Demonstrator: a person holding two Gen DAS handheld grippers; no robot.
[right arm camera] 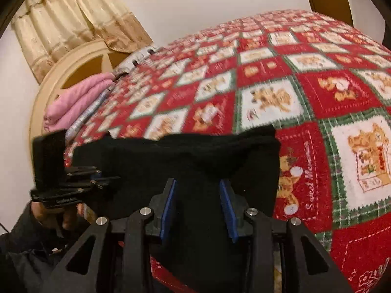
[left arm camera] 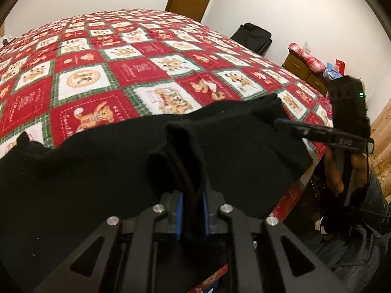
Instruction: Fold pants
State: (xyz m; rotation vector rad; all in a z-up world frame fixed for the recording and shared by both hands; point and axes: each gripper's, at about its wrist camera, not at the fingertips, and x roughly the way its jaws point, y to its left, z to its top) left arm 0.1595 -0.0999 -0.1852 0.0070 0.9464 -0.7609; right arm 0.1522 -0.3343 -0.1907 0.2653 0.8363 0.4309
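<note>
Black pants [left arm camera: 102, 171] lie across the near edge of the bed, seen in both wrist views [right arm camera: 185, 156]. My left gripper [left arm camera: 191, 217] is shut on a bunched fold of the pants, with cloth sticking up between its blue pads. It also shows at the left of the right wrist view [right arm camera: 102, 180]. My right gripper [right arm camera: 198, 210] has black cloth filling the space between its blue pads, which stand well apart. In the left wrist view it [left arm camera: 278, 122] reaches into the pants' right edge.
The bed carries a red, white and green checked blanket [left arm camera: 146, 56]. Folded pink cloth [right arm camera: 73, 100] lies by the cream headboard [right arm camera: 51, 78]. A wooden nightstand [left arm camera: 303, 68] and a black bag [left arm camera: 254, 36] stand beyond the bed's right side.
</note>
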